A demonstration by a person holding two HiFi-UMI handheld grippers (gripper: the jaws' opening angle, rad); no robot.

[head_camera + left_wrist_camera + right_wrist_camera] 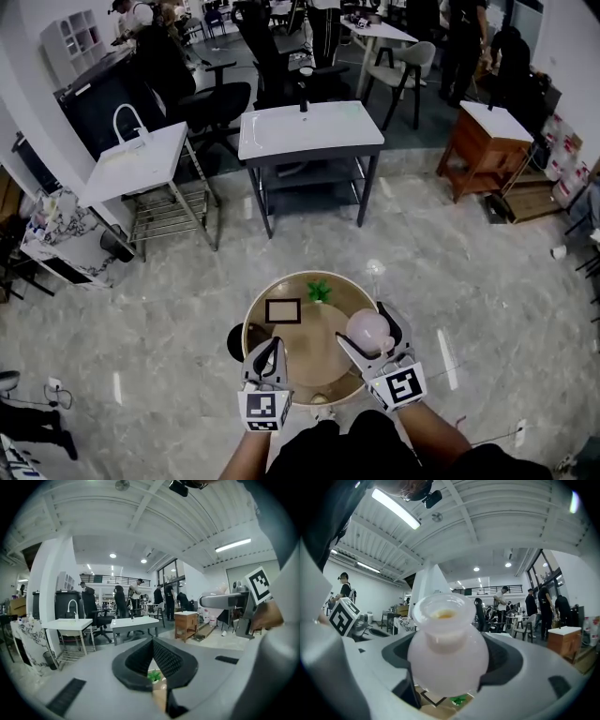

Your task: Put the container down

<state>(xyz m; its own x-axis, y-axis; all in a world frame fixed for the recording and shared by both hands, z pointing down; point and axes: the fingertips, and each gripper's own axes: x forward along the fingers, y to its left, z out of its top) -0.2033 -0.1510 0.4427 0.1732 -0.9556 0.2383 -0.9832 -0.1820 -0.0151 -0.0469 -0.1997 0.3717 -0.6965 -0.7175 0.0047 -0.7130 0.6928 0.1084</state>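
Right gripper (370,336) jaws spread wide, clamped on belly of pale pink container (447,658). Container upright, mouth up, over right part of round wooden table (314,352). Table lies straight below, so lower it. Left gripper (270,349) jaws together, empty, nearby.

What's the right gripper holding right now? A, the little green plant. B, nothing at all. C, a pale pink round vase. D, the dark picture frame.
C: the right gripper has its jaws closed on the pale pink vase, above the round table.
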